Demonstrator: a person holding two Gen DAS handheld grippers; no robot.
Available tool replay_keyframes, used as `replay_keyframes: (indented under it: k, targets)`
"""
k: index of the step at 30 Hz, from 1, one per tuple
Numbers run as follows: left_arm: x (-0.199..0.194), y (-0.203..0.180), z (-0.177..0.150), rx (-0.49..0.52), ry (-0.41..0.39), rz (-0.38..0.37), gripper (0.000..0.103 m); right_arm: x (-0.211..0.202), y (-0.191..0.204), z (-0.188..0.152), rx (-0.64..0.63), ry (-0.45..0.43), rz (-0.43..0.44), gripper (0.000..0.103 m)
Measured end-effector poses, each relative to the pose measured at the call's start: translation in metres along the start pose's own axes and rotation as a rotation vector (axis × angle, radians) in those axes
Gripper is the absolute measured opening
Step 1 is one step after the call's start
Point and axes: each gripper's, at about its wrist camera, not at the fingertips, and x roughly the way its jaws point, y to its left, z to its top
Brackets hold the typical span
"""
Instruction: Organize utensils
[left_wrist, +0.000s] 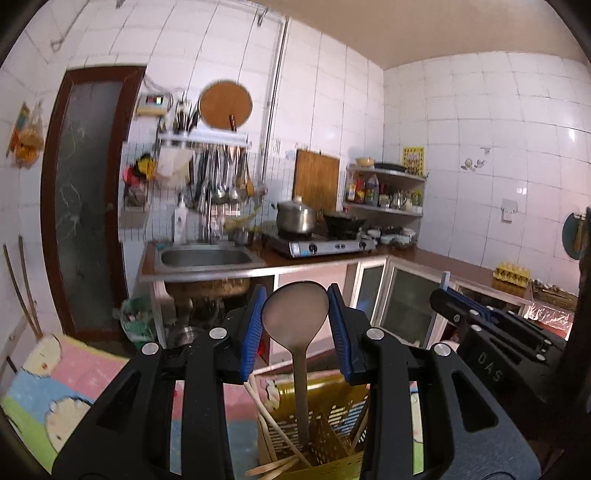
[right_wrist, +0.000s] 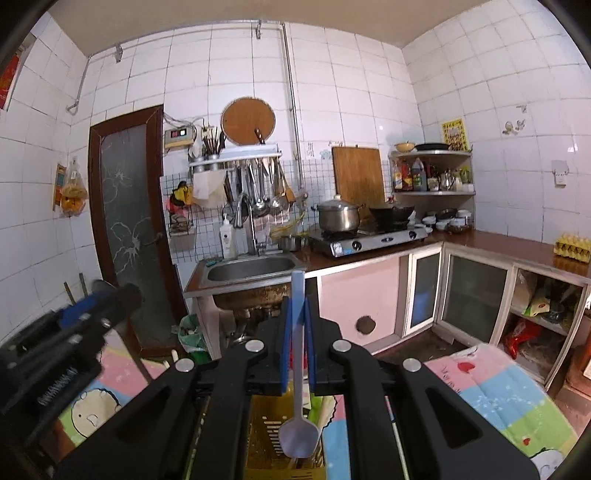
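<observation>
Pinching a pale spoon (right_wrist: 298, 435) by its handle, bowl hanging down over the yellow utensil basket (right_wrist: 266, 435), the right gripper (right_wrist: 297, 332) could let it swing against the rim. The left gripper (left_wrist: 295, 321) stands open around the upright ladle (left_wrist: 295, 314), untouched; closing off-centre might tip basket and chopsticks (left_wrist: 273, 421).

Steel sink (right_wrist: 251, 267) set in brown countertop (right_wrist: 491, 240), soap bottle (right_wrist: 227, 236) just beside tap. Two-burner stove (right_wrist: 369, 240) right of sink: lidded steel pot (right_wrist: 338, 214) on left burner, black wok (right_wrist: 392, 213) on right. Rectangular cutting board (right_wrist: 358, 177) leans on tiled wall behind pot. Round board (right_wrist: 248, 121) above rack of hanging ladles (right_wrist: 262, 192). Corner shelf (right_wrist: 432, 192) holds bottles. Egg carton (right_wrist: 574, 248) far right on counter. Frosted-glass door (right_wrist: 129, 236) at left
</observation>
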Motion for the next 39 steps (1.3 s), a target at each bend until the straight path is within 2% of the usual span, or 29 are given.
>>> replay_keyframes:
  k: [4, 12, 21, 22, 23, 24, 25, 26, 29, 31, 32, 33, 34, 39]
  targets:
    - [0.019, 0.004, -0.021, 0.012, 0.044, 0.004, 0.033, 0.015, -0.004, -0.022, 0.0, 0.053, 0.006, 0.007]
    - [0.029, 0.017, -0.048, 0.007, 0.094, 0.017, 0.033, 0.026, -0.016, -0.058, -0.002, 0.133, 0.005, 0.007]
    - [0.008, 0.031, -0.051, -0.026, 0.137, 0.044, 0.034, 0.029, -0.017, -0.076, -0.035, 0.216, -0.01, 0.009]
    - [0.004, 0.032, -0.05, -0.027, 0.138, 0.046, 0.036, 0.026, -0.019, -0.076, -0.03, 0.221, -0.015, 0.011]
    - [-0.005, 0.034, -0.047, -0.025, 0.139, 0.052, 0.044, 0.021, -0.022, -0.075, -0.017, 0.225, -0.013, 0.017]
    - [-0.012, 0.035, -0.045, -0.025, 0.135, 0.058, 0.052, 0.018, -0.023, -0.072, -0.008, 0.223, -0.011, 0.041]
    - [-0.019, 0.036, -0.044, -0.024, 0.131, 0.064, 0.057, 0.01, -0.025, -0.07, 0.006, 0.21, -0.012, 0.059]
    - [-0.028, 0.037, -0.042, -0.022, 0.127, 0.072, 0.063, 0.001, -0.025, -0.067, 0.012, 0.193, -0.018, 0.06]
    - [-0.054, 0.043, -0.04, -0.02, 0.128, 0.081, 0.07, -0.024, -0.024, -0.058, 0.003, 0.172, -0.026, 0.06]
    - [-0.076, 0.048, -0.041, -0.024, 0.124, 0.091, 0.079, -0.046, -0.021, -0.055, -0.018, 0.155, -0.035, 0.071]
    - [-0.086, 0.05, -0.043, -0.029, 0.118, 0.1, 0.09, -0.055, -0.02, -0.055, -0.026, 0.145, -0.041, 0.074]
    - [-0.095, 0.053, -0.045, -0.035, 0.109, 0.109, 0.095, -0.068, -0.019, -0.056, -0.031, 0.13, -0.042, 0.079]
    - [-0.107, 0.056, -0.049, -0.041, 0.1, 0.115, 0.096, -0.077, -0.019, -0.057, -0.033, 0.121, -0.04, 0.084]
    - [-0.148, 0.058, -0.071, -0.023, 0.109, 0.114, 0.098, -0.123, -0.016, -0.085, -0.033, 0.108, -0.033, 0.094]
